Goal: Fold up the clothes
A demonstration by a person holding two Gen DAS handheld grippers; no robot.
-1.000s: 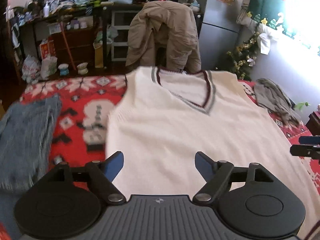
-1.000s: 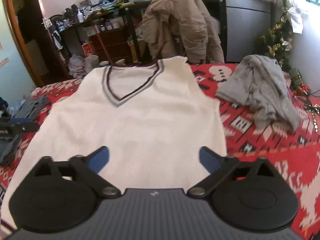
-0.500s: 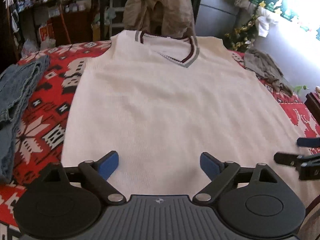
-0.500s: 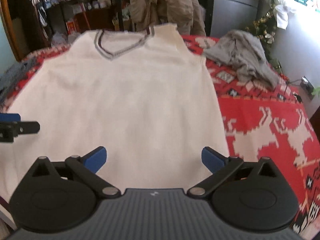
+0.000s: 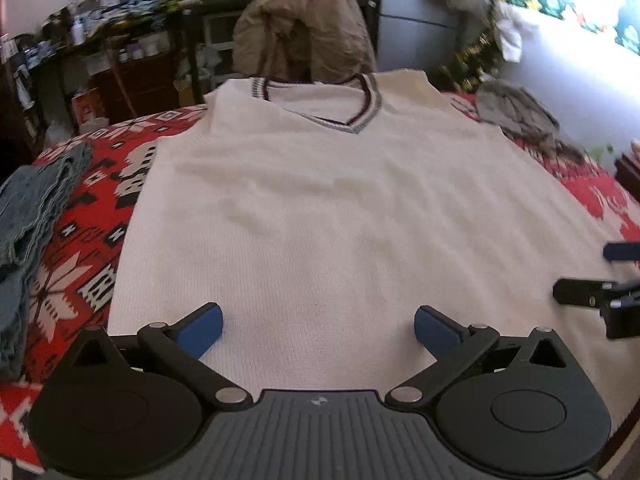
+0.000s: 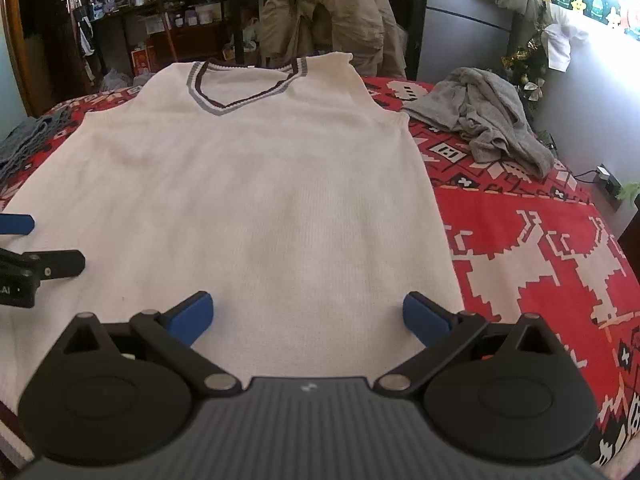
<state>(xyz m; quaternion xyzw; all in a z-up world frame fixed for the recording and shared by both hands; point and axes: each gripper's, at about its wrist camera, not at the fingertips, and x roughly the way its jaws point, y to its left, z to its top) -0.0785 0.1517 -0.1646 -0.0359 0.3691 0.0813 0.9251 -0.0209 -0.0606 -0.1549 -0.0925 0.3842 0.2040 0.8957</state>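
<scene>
Vest [image 5: 340, 216], cream, lies spread flat on the red blanket [image 6: 540, 248], ready for folding, while your left gripper [image 5: 318, 326] and right gripper [image 6: 307, 316] hover wide open and empty near its hem.

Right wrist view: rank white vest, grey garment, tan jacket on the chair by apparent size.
1. White vest, fills most of the frame.
2. and 3. Tan jacket and grey garment look about alike. The jacket is farther from the camera and partly hidden behind the vest, so no ranking between them.

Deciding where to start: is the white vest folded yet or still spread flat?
Spread flat. The vest lies open on the red cloth, V-neck and both armholes showing, no part turned over.
</scene>
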